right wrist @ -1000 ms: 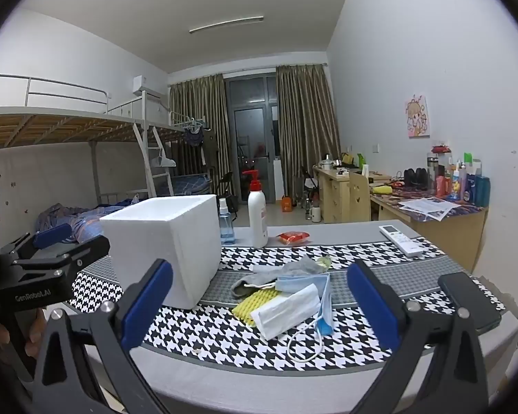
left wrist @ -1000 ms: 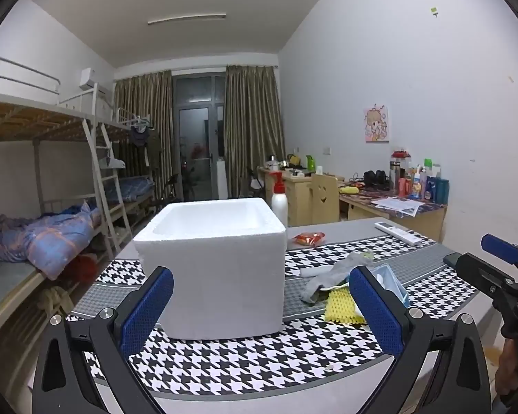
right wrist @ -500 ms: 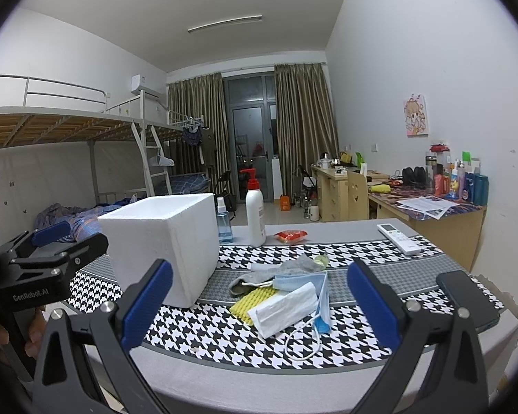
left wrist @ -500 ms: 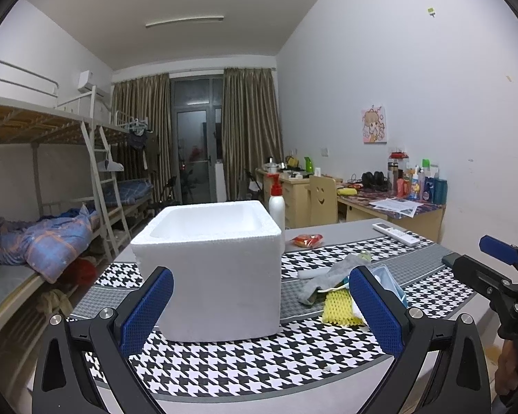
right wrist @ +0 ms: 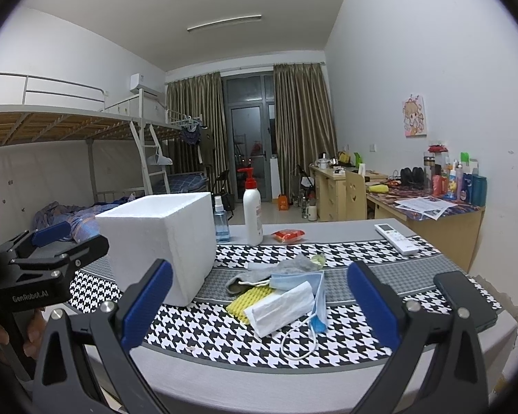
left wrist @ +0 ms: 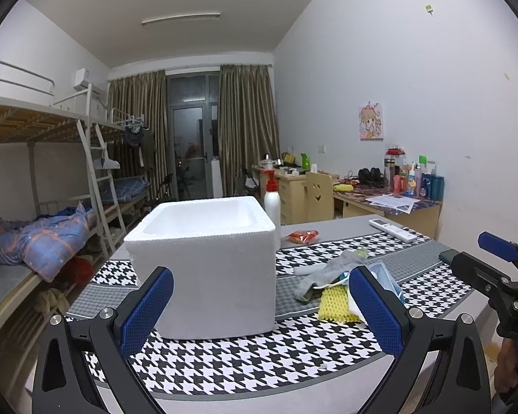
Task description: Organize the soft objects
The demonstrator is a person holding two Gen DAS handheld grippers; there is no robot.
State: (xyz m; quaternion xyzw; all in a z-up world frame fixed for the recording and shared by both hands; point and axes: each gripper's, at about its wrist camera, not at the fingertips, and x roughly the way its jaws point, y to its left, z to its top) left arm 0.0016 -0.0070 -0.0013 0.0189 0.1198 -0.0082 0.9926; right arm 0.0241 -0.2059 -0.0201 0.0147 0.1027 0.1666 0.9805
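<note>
A pile of soft things lies on the houndstooth table mat: a grey sock (right wrist: 286, 269), a yellow foam net (right wrist: 247, 302), a white tissue pack (right wrist: 279, 308) and a blue face mask (right wrist: 310, 286). The sock (left wrist: 328, 270) and foam net (left wrist: 335, 305) also show in the left wrist view. An open white foam box (left wrist: 207, 262) (right wrist: 162, 238) stands left of the pile. My left gripper (left wrist: 259, 307) is open and empty in front of the box. My right gripper (right wrist: 259, 303) is open and empty above the table's near edge, facing the pile.
A white pump bottle (right wrist: 252, 214), a blue spray bottle (right wrist: 221, 222), a red snack packet (right wrist: 288, 235) and a white remote (right wrist: 395, 238) lie at the back. A black phone (right wrist: 462, 298) lies at the right edge. Bunk beds stand left, desks right.
Both grippers have dipped and edged slightly closer to the table. Nothing on the table has moved; both stay open.
</note>
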